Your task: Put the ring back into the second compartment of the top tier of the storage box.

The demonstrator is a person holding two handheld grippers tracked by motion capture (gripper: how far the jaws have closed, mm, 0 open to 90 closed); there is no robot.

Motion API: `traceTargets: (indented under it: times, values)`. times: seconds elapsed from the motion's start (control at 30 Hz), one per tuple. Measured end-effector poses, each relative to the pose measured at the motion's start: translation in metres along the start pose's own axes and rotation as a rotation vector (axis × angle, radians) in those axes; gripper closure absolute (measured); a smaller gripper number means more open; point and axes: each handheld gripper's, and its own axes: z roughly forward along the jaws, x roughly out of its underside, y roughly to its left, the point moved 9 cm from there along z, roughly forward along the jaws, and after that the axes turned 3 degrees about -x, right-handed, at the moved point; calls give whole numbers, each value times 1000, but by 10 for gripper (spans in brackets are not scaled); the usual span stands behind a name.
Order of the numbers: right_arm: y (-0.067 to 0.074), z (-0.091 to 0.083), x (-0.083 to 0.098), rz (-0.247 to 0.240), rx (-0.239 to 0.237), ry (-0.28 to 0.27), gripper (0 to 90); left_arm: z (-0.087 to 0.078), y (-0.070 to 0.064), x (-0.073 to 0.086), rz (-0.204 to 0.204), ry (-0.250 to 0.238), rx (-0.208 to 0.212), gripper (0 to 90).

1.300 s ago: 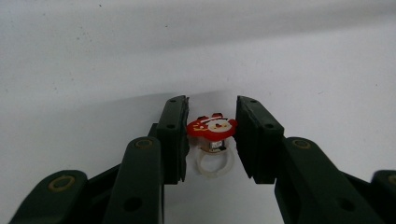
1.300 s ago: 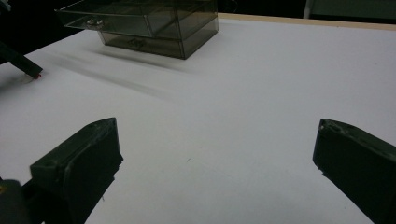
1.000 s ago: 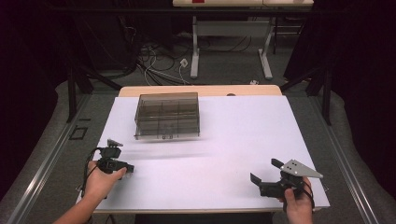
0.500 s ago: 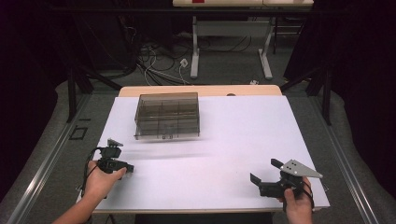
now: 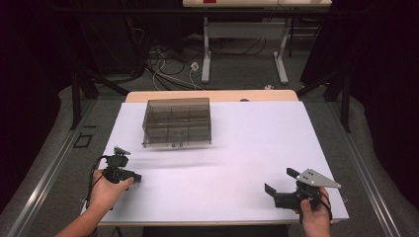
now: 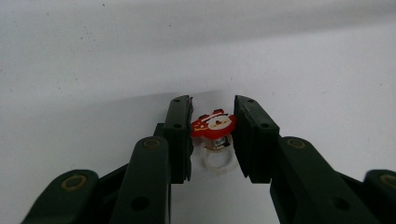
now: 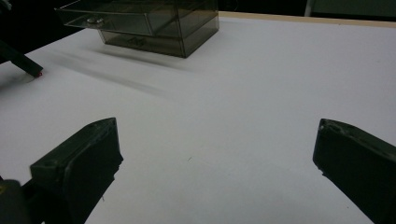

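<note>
Item under handling: a small toy ring point(image 6: 215, 140) with a red Santa-face top and a clear plastic band. It sits between the jaws of the left tongs point(image 6: 212, 135), low over the white counter point(image 5: 237, 148). The left jaw appears to touch the red top; a thin gap shows at the right jaw, so whether the grip is fully made cannot be told. Jaws stand narrow.

Landmark: a smoky clear drawer box point(image 5: 177, 122) toward the far side of the counter. The left tongs point(image 5: 118, 170) and ring lie on the near side of the box, off its left front corner and well apart from it. The right tongs point(image 5: 291, 190) lie on the near side too, far off to the box's right, jaws spread wide and holding nothing.

Judgement: the step in hand is the pick-up of the ring. The next move likely calls for a firm close on the ring and a clean lift, probably toward the box's drawers
</note>
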Motion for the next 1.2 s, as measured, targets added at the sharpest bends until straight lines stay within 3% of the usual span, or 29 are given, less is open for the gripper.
traceTargets:
  times: [0.83, 1.2]
  values:
    - [-1, 0, 1, 0, 1, 1, 4, -1, 0, 2, 3, -15, 13, 682]
    - [-1, 0, 1, -1, 3, 1, 4, -2, -1, 3, 5, -50, 19, 682]
